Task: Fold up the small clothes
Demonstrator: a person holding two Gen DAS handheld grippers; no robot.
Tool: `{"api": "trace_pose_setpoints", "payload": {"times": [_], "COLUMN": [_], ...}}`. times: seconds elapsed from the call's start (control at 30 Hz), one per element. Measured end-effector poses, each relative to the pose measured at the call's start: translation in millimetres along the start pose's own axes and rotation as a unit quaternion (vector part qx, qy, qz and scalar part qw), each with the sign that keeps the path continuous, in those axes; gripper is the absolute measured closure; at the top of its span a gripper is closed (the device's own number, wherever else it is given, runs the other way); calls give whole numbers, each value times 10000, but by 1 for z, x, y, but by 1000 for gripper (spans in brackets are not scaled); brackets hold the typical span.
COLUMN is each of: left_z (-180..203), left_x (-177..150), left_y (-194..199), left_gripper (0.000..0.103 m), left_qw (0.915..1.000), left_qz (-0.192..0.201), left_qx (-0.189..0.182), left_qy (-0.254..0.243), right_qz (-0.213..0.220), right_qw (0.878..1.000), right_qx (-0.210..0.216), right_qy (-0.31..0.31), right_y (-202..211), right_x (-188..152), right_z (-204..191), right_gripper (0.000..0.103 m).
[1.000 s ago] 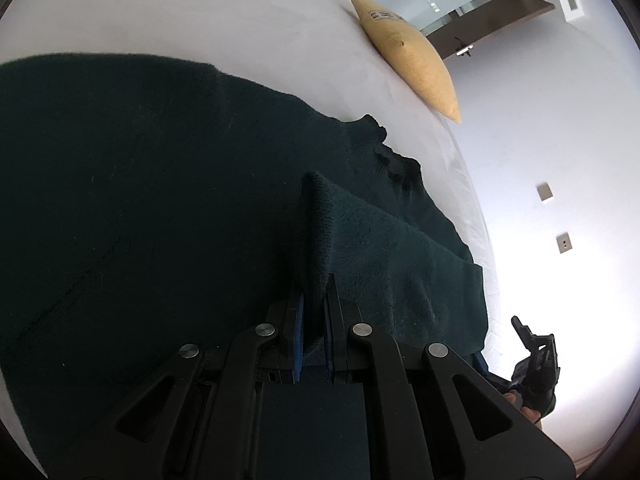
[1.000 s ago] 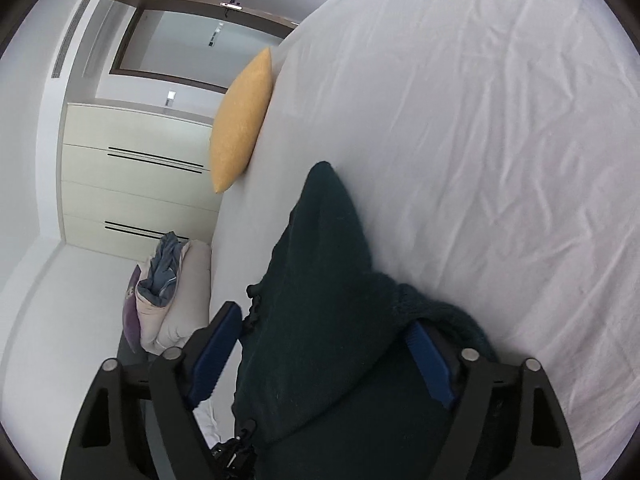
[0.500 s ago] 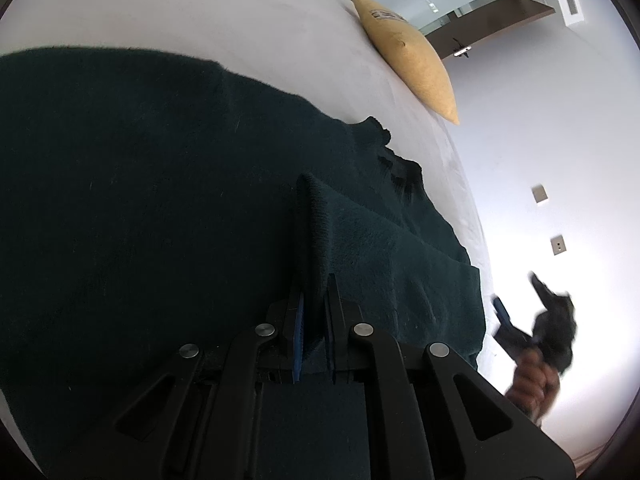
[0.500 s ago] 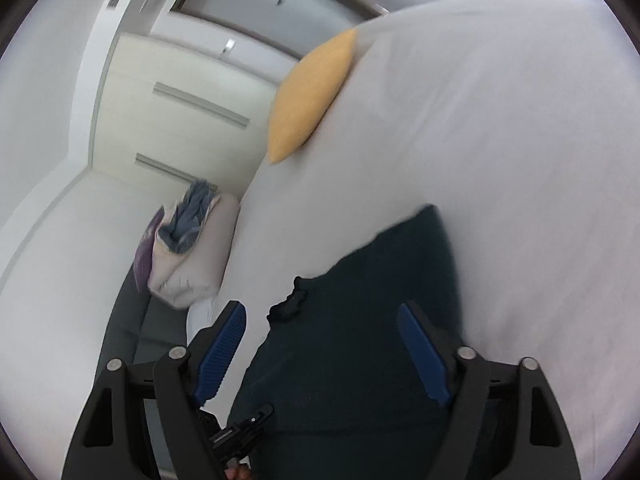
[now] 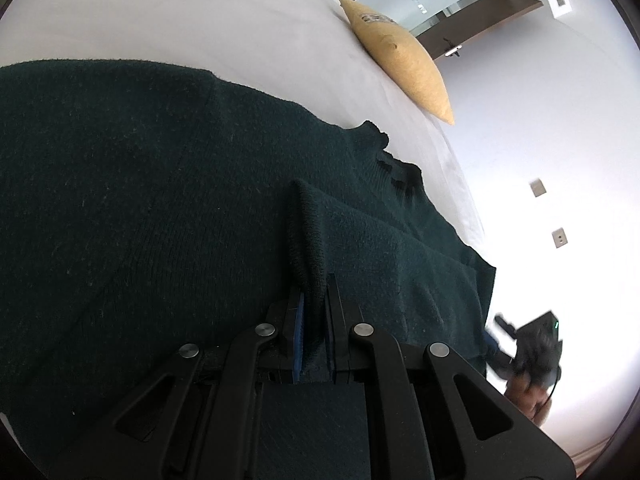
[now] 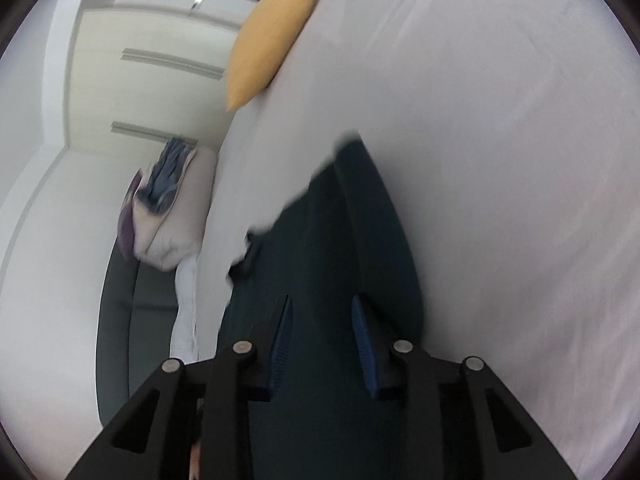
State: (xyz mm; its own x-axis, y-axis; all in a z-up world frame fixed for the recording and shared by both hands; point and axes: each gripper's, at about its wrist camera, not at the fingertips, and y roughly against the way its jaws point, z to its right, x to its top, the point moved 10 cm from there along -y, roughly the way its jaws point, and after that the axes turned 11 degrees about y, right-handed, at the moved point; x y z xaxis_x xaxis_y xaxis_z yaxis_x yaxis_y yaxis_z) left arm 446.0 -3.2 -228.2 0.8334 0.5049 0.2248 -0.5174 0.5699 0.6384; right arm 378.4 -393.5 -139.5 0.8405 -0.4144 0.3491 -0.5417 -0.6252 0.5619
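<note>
We see the dark green knit sweater (image 5: 140, 208) on the white bed (image 5: 180, 16), long axis towards two o'clock. The left gripper (image 5: 314, 308) pinches its folded ribbed edge. The right gripper (image 6: 322, 344), jaws just narrowing, stands apart over fuzzy cloth.

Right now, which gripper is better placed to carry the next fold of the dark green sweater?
Left. The left gripper is shut on a raised edge of the sweater. The right gripper has just been closing but its pads hold nothing.
</note>
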Motion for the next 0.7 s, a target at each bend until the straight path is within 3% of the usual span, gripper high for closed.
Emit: {"api": "trace_pose_setpoints", "payload": {"times": [0.1,0.17,0.2,0.23,0.27,0.3,0.37,0.4,0.43,0.5,0.57,0.63,0.7], "left_z": [0,1,1,-1,-5,-11,-29,-42,-56,-94,-143,-186,-228], "left_x": [-1,-3,-2,0,2,3,3,4,4,3,1,-1,-3], "left_y": [10,31,45,64,80,97,133,157,180,222,262,291,318], "left_gripper": [95,95,95,94,88,80,21,16,16,16,16,16,16], "left_qw": [9998,9996,9995,9988,9980,9968,9935,9897,9854,9764,9574,9371,9116], "left_qz": [-6,77,187,371,525,654,915,1184,1429,1729,2122,2435,2718], "left_qx": [2,-17,-63,-118,-145,-188,-272,-289,-307,-303,-438,-506,-613], "left_qy": [176,257,258,281,330,410,615,753,870,1256,1909,2448,3023], "right_qz": [63,70,138,314,477,529,96,28,100,425,805,807,692], "right_qw": [9996,9992,9985,9971,9952,9928,9869,9805,9772,9806,9805,9780,9767], "right_qx": [71,-232,-350,-315,-304,-486,-981,-1337,-1496,-1231,-878,-739,-605], "right_qy": [269,331,400,614,797,961,1278,1441,1503,1467,1563,1775,1940], "right_y": [4,11,18,25,30,29,13,12,16,29,44,45,41], "right_x": [-16,-20,-20,-20,-20,-23,-38,-43,-45,-50,-63,-82,-104], "right_z": [4,6,-2,-15,-23,-26,-23,-25,-32,-56,-87,-112,-133], "right_gripper": [71,76,67,44,30,9,13,18,19,19,19,19,19]}}
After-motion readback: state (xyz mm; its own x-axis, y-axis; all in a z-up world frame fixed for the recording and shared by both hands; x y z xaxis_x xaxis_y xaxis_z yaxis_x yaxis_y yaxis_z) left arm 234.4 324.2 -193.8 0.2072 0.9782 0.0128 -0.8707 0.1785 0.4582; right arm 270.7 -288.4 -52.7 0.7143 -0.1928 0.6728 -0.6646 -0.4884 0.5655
